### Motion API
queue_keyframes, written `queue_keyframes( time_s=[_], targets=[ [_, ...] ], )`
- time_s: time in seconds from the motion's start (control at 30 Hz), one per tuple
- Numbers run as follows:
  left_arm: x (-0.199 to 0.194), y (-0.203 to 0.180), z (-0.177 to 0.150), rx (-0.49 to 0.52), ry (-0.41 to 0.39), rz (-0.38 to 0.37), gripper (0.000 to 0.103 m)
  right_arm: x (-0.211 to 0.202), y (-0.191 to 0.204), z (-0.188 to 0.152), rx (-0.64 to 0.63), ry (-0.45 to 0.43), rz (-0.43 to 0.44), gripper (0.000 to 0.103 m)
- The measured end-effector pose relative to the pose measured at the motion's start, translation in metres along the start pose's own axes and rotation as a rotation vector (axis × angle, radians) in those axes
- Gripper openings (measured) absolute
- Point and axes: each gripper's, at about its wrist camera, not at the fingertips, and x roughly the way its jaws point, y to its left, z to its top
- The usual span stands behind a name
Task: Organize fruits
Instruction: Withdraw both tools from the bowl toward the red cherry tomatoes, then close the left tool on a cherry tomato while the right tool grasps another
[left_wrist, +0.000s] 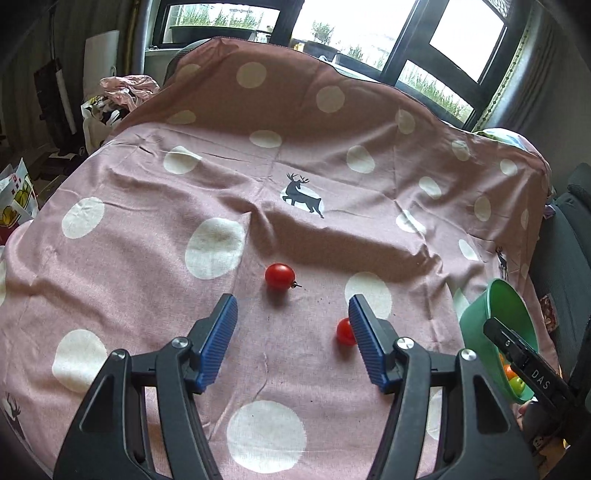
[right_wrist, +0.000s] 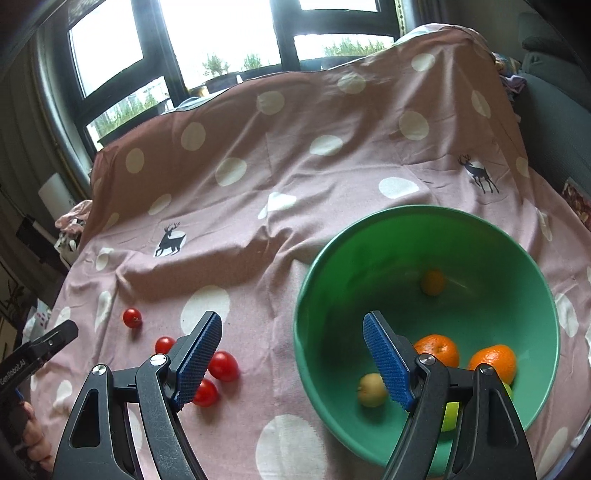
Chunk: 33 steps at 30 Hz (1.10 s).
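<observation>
My left gripper (left_wrist: 293, 310) is open above the pink spotted cloth (left_wrist: 184, 184), nothing between its blue pads. A red tomato (left_wrist: 280, 276) lies just ahead of the gap. A second tomato (left_wrist: 344, 331) is partly hidden behind the right finger. My right gripper (right_wrist: 293, 325) is open too, hanging over the near-left rim of the green bowl (right_wrist: 306, 280). The bowl holds two oranges (right_wrist: 437, 349) (right_wrist: 493, 360), a small orange fruit (right_wrist: 433, 281), a yellowish fruit (right_wrist: 371, 389) and a green one (right_wrist: 450, 415). Several tomatoes (right_wrist: 222, 365) lie on the cloth left of the bowl.
The cloth rises into a draped backrest (left_wrist: 295, 92) in front of the windows. Bags and clutter (left_wrist: 110, 107) stand off the left edge, and a dark seat (left_wrist: 569, 229) off the right. A black finger of my right gripper (left_wrist: 517, 350) crosses the bowl (left_wrist: 491, 306) at the right of the left wrist view.
</observation>
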Motion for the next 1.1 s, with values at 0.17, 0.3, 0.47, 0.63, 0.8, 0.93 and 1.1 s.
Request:
queue_keyframes(
  time_s=[0.17, 0.3, 0.47, 0.63, 0.8, 0.93, 1.1],
  targets=[
    [0.012, 0.002, -0.001, -0.001, 0.025, -0.045, 0.062, -0.003, 0.013, -0.003, -0.025, -0.028, 0.021, 0.079],
    [0.023, 0.005, 0.0, -0.013, 0.047, -0.041, 0.061, 0.0, 0.02, -0.004, -0.017, -0.005, 0.088, 0.079],
    [0.036, 0.01, 0.013, -0.047, 0.056, -0.06, 0.061, -0.003, 0.033, -0.005, -0.051, -0.023, 0.071, 0.079],
    [0.054, 0.009, 0.022, -0.058, 0.067, -0.101, 0.058, 0.003, 0.064, -0.004, -0.138, 0.012, 0.191, 0.078],
    [0.076, 0.008, 0.023, -0.087, 0.112, -0.12, 0.053, 0.043, 0.087, -0.012, -0.168, 0.127, 0.32, 0.063],
    [0.091, 0.01, 0.02, -0.088, 0.157, -0.101, 0.05, 0.067, 0.102, -0.024, -0.226, 0.183, 0.293, 0.052],
    [0.103, 0.006, 0.02, -0.051, 0.171, -0.043, 0.047, 0.076, 0.108, -0.031, -0.254, 0.201, 0.276, 0.048]
  ],
)
